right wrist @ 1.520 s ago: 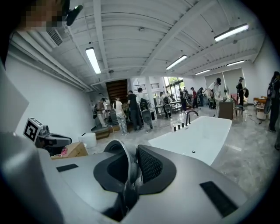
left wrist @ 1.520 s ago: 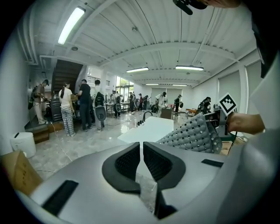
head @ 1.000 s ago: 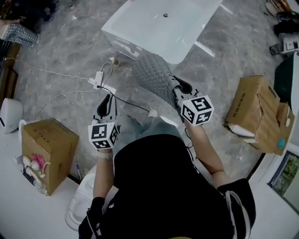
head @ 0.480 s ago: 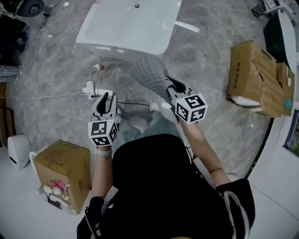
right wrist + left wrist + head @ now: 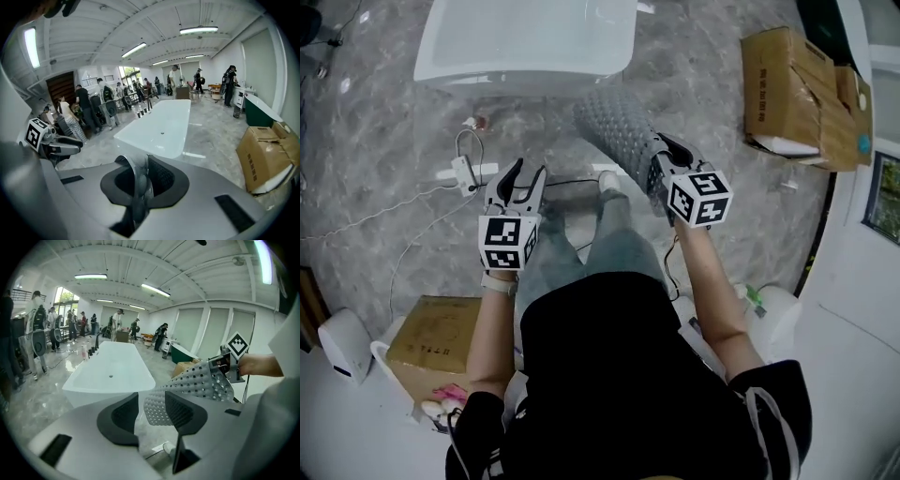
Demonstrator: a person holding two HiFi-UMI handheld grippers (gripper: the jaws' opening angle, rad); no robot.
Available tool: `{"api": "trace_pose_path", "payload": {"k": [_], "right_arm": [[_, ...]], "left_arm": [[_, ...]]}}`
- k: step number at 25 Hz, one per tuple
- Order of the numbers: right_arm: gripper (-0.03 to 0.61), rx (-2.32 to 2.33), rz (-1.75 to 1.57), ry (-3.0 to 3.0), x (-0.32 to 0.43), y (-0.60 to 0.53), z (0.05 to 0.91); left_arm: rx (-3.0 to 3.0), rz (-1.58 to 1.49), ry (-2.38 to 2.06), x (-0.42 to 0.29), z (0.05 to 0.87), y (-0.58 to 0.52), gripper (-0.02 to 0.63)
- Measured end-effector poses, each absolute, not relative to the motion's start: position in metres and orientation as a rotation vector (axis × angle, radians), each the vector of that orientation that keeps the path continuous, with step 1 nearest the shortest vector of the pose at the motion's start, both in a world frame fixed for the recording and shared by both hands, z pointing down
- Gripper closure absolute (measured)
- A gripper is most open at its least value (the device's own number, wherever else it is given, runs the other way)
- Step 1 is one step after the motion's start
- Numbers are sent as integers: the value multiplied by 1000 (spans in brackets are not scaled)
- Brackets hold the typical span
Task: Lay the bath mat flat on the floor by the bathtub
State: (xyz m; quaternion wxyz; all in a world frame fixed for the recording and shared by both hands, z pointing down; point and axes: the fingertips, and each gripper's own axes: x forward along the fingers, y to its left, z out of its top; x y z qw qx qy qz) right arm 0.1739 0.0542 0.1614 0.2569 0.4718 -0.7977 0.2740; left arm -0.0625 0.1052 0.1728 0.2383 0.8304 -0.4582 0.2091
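The grey studded bath mat (image 5: 617,131) was held off the floor (image 5: 394,141), clamped at one end between the closed jaws of the right gripper (image 5: 664,161). From that grip the mat was stretched forward and to the left, with its free end raised in the air just in front of the white bathtub (image 5: 525,42); no part of it was seen lying flat. In the right gripper view, the mat's edge (image 5: 136,187) was seen pinched tight between the dark pads, with the tub straight ahead. The left gripper (image 5: 523,178) was held lower and well apart from the mat, above a white power strip (image 5: 464,171) and its cable on the marble floor. Its jaws had just been opening and were seen parted, with nothing between them; in the left gripper view, the mat (image 5: 197,385) was seen only beyond the gap, hanging from the right gripper (image 5: 227,367). An opened cardboard box (image 5: 783,89) was seen on the floor to the right, and a second box (image 5: 436,328) near the person's left side.
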Motion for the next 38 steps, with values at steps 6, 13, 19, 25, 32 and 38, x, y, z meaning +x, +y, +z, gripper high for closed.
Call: {"api": "trace_pose_path", "payload": {"k": [6,13,19,25,32,38], "right_arm": [[535,1303,746,-2048,140,47,199],[535,1239,869,-2016,90,38,261],[535,1219,951,-2042,54,32,314],[535,1231,1056,-2063,38,28,363],[534,1245,1185,-2068,30,31,404],[534,1221,1231,-2052,34,34,418]], "left_arm": [[2339,627,-993,-64,228,113,350],[2357,641,-788,-44,314,120,304],[2310,565,-752,-24,383,121,259],[2262,508,-730,3,445,131,224],[2229,539,-756,21,512,138,221],[2203,533,-793,23,544,127,219]]}}
